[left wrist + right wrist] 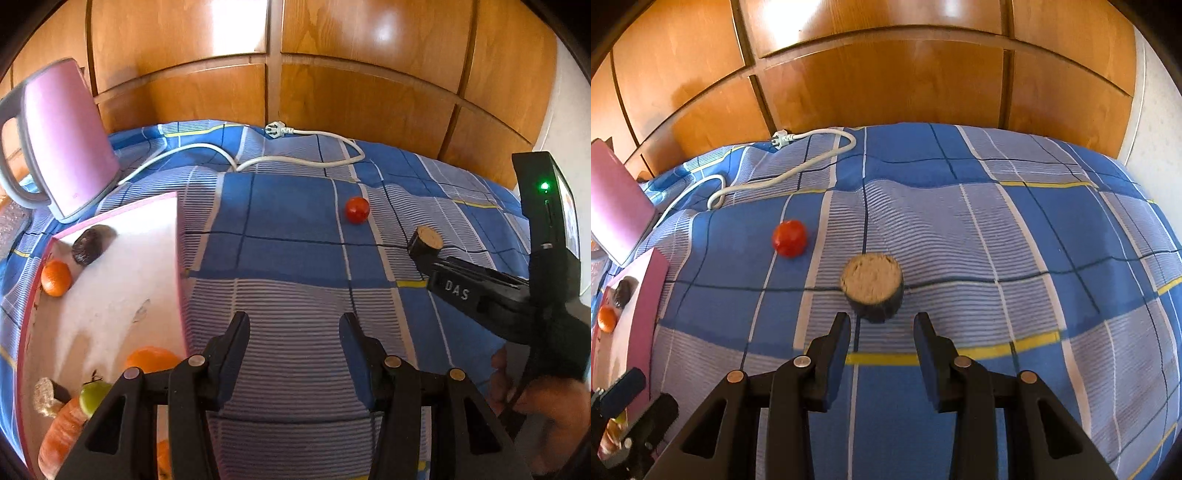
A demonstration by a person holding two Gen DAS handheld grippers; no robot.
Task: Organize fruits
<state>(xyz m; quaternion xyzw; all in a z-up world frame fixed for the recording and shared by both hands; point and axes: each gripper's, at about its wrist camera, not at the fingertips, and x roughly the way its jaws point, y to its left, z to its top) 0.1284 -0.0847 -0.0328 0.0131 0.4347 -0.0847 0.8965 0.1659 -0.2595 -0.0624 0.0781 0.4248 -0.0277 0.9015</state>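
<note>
Right wrist view is showing the right gripper (882, 326) standing open just short of a dark-skinned cut piece (872, 288), pale face up, on the checked bedspread (1015, 295). A tomato (789, 237) is lying nearby (apart). Left gripper (294, 325) is hanging open, empty, beside the pink-rimmed tray (147, 266).

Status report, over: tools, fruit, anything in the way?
Left tool open, empty. Right tool open, dark chunk just past its tips. Tomato loose on sheet; nothing blocking.
</note>
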